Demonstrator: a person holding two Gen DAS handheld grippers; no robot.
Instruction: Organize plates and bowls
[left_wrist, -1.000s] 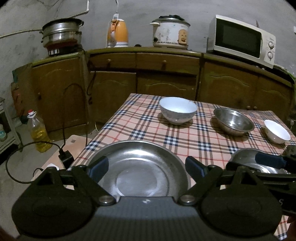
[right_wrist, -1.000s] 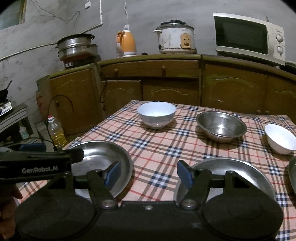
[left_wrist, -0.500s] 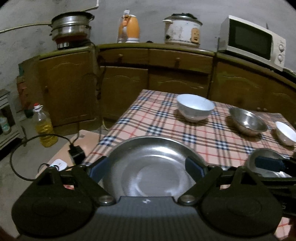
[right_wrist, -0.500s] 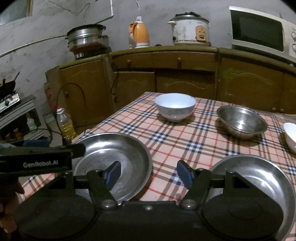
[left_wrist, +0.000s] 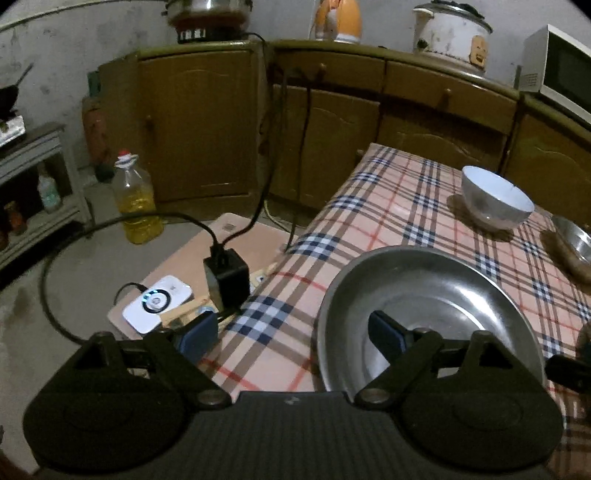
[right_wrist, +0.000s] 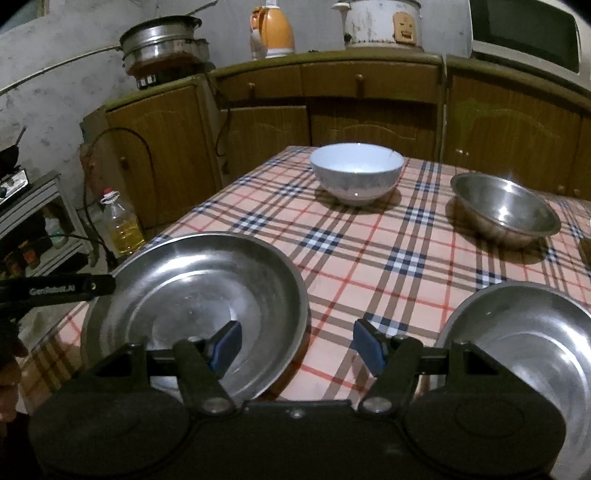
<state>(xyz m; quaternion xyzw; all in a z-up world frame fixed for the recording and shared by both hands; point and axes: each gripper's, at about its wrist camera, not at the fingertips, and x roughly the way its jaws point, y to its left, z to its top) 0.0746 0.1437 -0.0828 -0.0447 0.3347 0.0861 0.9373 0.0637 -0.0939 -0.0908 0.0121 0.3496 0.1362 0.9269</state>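
Left wrist view: the left gripper (left_wrist: 291, 334) has its jaws spread wide and holds nothing. One blue pad hangs over the table's edge, the other sits over the inside of the large steel plate (left_wrist: 436, 291), so the plate's left rim lies between the fingers, though contact cannot be told. The plate rests on the checked tablecloth (left_wrist: 373, 206) at the table's near corner. Beyond the plate stands the white bowl (left_wrist: 495, 197), and to the right of the plate, at the frame's edge, part of the steel bowl (left_wrist: 574, 240) shows.

Right wrist view: the right gripper (right_wrist: 295, 347) is also wide open and empty, poised over bare cloth just right of the large steel plate (right_wrist: 195, 291); its left pad overlaps the plate's right side. A second steel plate (right_wrist: 517, 332) lies right of the first, past the other pad. The white bowl (right_wrist: 356, 177) and steel bowl (right_wrist: 504, 208) sit farther back from the plate. The left gripper's (right_wrist: 55, 290) side shows just beside the plate's left rim.
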